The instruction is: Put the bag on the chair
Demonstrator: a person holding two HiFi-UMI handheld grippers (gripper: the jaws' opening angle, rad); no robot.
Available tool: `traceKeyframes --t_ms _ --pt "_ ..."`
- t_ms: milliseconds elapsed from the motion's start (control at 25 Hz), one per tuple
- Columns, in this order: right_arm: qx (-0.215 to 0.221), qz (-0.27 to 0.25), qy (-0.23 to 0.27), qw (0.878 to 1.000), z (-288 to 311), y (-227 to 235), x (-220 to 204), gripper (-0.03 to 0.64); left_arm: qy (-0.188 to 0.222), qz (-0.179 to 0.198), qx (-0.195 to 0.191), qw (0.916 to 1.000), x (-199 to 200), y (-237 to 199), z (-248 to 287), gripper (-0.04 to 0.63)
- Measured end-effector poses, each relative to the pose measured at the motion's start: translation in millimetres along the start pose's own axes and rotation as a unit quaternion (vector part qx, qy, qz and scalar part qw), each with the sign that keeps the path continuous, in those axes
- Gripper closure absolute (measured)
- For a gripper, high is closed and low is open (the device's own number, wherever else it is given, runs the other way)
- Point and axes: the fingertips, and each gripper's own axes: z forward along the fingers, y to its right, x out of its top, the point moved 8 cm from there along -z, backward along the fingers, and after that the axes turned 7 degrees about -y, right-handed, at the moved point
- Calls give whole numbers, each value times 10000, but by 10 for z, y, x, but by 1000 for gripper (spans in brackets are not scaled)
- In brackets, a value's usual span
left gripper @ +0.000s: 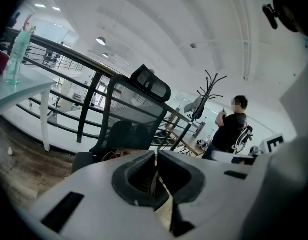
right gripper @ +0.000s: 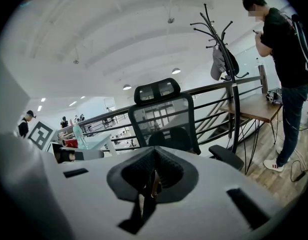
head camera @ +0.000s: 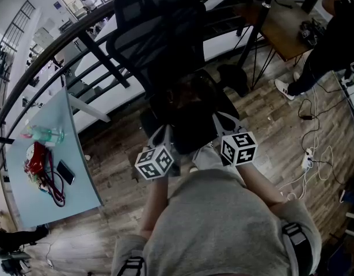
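Note:
A black mesh office chair [head camera: 153,22] stands right in front of me. A dark bag [head camera: 191,111] lies over its seat, mostly hidden by the grippers. My left gripper [head camera: 164,132] reaches onto the bag's left side and my right gripper [head camera: 220,119] onto its right. In the left gripper view the left gripper [left gripper: 155,155] is shut, with a thin brown strip of the bag pinched between the pads and the chair [left gripper: 136,109] behind. In the right gripper view the right gripper [right gripper: 154,153] is shut on a similar thin brown strip, facing the chair [right gripper: 164,114].
A pale blue table [head camera: 79,171] at the left carries a bottle [head camera: 47,135], a red item [head camera: 35,157] and a phone [head camera: 65,172]. A dark railing [head camera: 61,39] runs behind the chair. A person [head camera: 332,45] stands at the right by a wooden desk [head camera: 286,22]. Cables [head camera: 312,154] lie on the floor.

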Motion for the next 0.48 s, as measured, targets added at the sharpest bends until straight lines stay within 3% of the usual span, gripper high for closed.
traceKeyframes --t_ms 480 --pt "45 31 -1 10000 -7 -1 3 612 1 -83 -39 10000 11 8 13 580"
